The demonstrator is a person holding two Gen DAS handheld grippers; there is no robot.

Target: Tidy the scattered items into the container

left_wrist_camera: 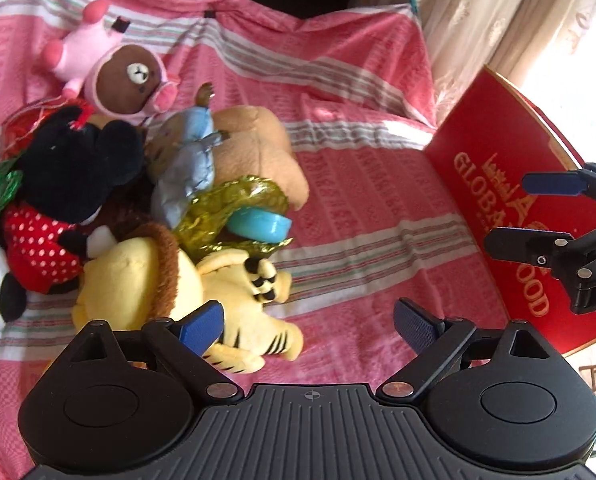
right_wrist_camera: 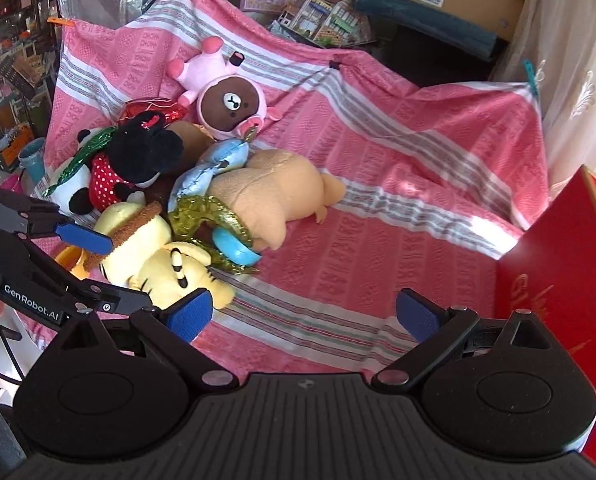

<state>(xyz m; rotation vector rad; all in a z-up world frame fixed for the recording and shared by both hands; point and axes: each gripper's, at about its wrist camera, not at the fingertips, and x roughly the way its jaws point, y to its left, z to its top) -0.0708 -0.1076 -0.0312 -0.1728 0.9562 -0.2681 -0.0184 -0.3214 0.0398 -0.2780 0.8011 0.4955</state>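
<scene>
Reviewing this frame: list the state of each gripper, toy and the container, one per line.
left gripper: open, empty
right gripper: open, empty
red box: standing at the right, no toys seen in it
yellow tiger plush: lying on the cloth, ungrasped
tan plush: lying in the pile
pink bear plush: lying apart at the back

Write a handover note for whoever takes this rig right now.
Left gripper: open, empty, over the yellow tiger plush.
Right gripper: open, empty, over bare pink blanket.
All toys lie heaped at the left: pink bear plush, black mouse plush, tan plush, teal bowl.
Red box stands at the right.
No toy visibly moved; all remain.
</scene>
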